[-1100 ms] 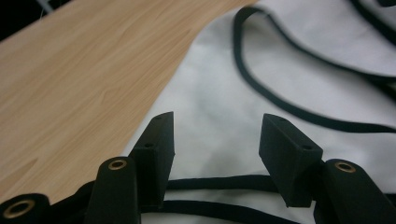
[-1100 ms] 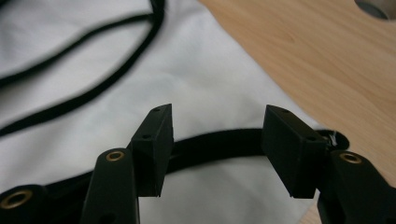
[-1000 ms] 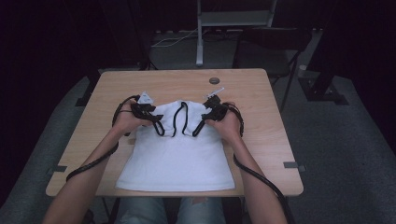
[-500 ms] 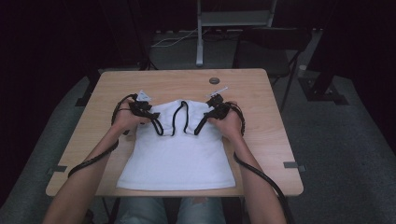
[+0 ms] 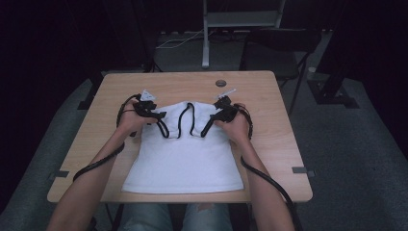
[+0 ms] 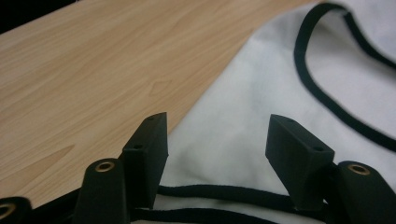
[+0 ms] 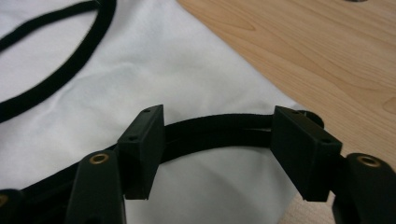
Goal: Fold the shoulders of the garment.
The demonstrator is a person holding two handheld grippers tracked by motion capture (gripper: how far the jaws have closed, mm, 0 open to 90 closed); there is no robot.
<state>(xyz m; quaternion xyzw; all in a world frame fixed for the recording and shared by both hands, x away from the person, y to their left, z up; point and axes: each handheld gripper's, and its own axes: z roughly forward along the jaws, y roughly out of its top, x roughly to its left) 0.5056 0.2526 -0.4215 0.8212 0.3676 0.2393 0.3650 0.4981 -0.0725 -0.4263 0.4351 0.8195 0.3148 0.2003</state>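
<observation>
Little has shifted over the last second: both hands stay planted at the shoulders of the white tank top (image 5: pixel 185 154), perhaps edging slightly inward. Fingers (image 6: pixel 147 149) of the left gripper (image 5: pixel 153 115) are spread apart astride the black-trimmed armhole edge, and the right gripper (image 5: pixel 210 123) likewise stands released over the trim (image 7: pixel 219 126), gripping nothing. Placed so, each seems poised to pinch a strap of the garment, which lies flat on the wooden surface (image 5: pixel 284 139), hem toward the person.

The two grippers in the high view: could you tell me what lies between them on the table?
In the high view, the white top with black trim spans the stretch between the left gripper and the right gripper: its neckline and strap loops lie there.
</observation>
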